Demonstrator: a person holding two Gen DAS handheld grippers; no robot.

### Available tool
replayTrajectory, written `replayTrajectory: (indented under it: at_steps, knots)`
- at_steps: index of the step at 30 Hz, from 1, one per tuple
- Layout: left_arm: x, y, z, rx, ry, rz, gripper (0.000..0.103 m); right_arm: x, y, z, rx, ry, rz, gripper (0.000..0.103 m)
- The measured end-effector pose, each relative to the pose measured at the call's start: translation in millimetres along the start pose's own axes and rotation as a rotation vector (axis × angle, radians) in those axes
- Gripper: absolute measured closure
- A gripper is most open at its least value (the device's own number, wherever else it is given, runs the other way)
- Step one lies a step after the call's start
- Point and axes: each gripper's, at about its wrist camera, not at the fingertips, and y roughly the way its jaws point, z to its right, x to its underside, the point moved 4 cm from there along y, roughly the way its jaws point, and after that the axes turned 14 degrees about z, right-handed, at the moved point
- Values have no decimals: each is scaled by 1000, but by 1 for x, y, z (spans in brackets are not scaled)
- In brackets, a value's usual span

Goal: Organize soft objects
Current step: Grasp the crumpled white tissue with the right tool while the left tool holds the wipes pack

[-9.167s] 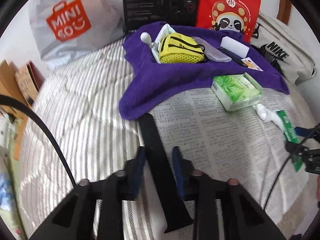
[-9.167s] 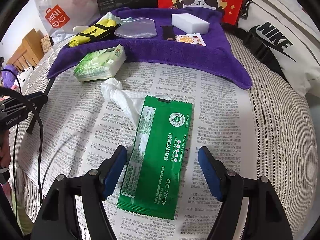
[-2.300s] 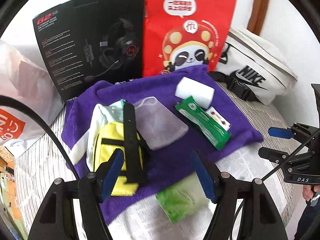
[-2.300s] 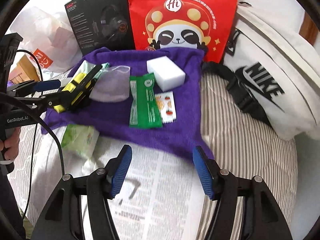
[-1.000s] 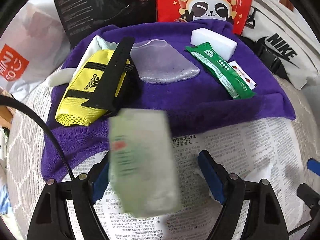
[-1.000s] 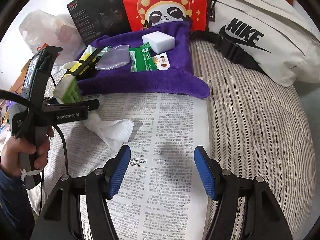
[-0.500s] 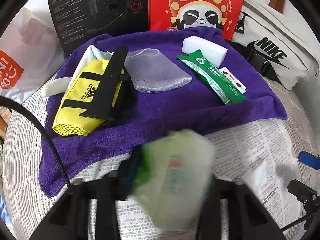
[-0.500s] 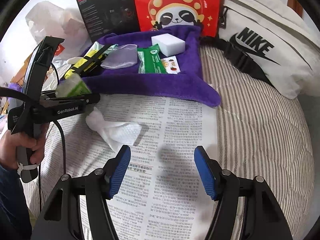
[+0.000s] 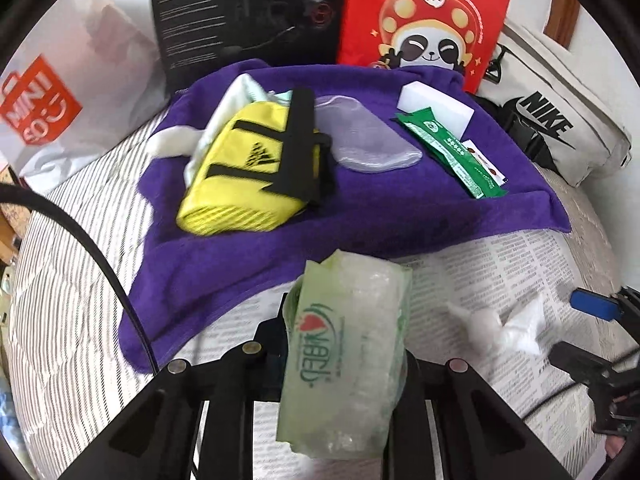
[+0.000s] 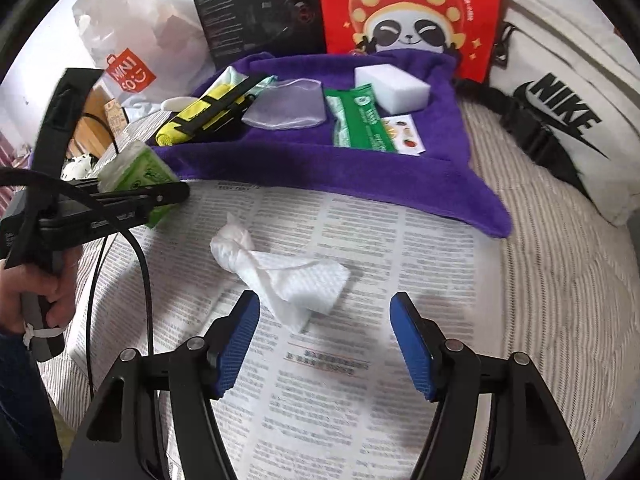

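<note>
Lifted off the newspaper since a second ago, the green tissue pack (image 9: 344, 356) now sits clamped in the left gripper (image 9: 344, 364), whose jaws are closing tight on it from a wide-open stance; the pack fills the gap btwn the fingers and hides the pads. From the right wrist view the same pack (image 10: 136, 176) shows raised above the newspaper (image 10: 360, 380), just in front of the purple towel (image 10: 320, 168), w/ a person's hand (image 10: 44, 292) gripping the handle.

Right gripper (image 10: 325, 344) has swung over toward the crumpled white wipe (image 10: 280, 276), which a second ago lay off to its left; now the wipe lies on the newspaper just ahead of the blue pads (image 10: 236, 344), its near corner reaching in btwn them. Jaws stand wide & are opening, holding nothing; pads don't touch the wipe.

On the towel, left to right: yellow pouch (image 9: 240, 176) w/ a black strap (image 9: 298, 148) laid across it, clear mesh pouch (image 9: 364, 140), green sachet (image 9: 448, 152), small fruit-print packet (image 9: 484, 164) beside it, white sponge block (image 9: 436, 108) behind. Black headset box (image 9: 248, 12) & red panda bag (image 9: 424, 20) stand upright at the back; white Nike bag (image 9: 560, 120) lies at right, Miniso bag (image 9: 60, 92) at left, on the striped bedding (image 9: 68, 300).
</note>
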Motion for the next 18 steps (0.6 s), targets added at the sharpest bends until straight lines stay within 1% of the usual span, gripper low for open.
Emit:
replayTrajectory:
  at_steps: [2, 7, 9, 12, 15, 18]
  knots:
    - [4, -4, -6, 4, -10, 0, 83, -2, 6, -7, -2, -21, -2, 30]
    - [10, -11, -15, 4, -19, 0, 83, -6, 16, -26, -18, -70, -8, 29]
    - [13, -13, -20, 11, -36, -1, 83, -6, 22, -33, -14, -97, -12, 25]
    - [16, -15, -25, 13, -60, -1, 83, -7, 30, -42, -6, -130, -22, 25]
    - [17, -18, -28, 12, -63, 0, 83, -6, 39, -50, -7, -152, -35, 25]
    - [17, -21, -28, 23, -66, 6, 83, -7, 43, -55, -6, -177, -27, 25]
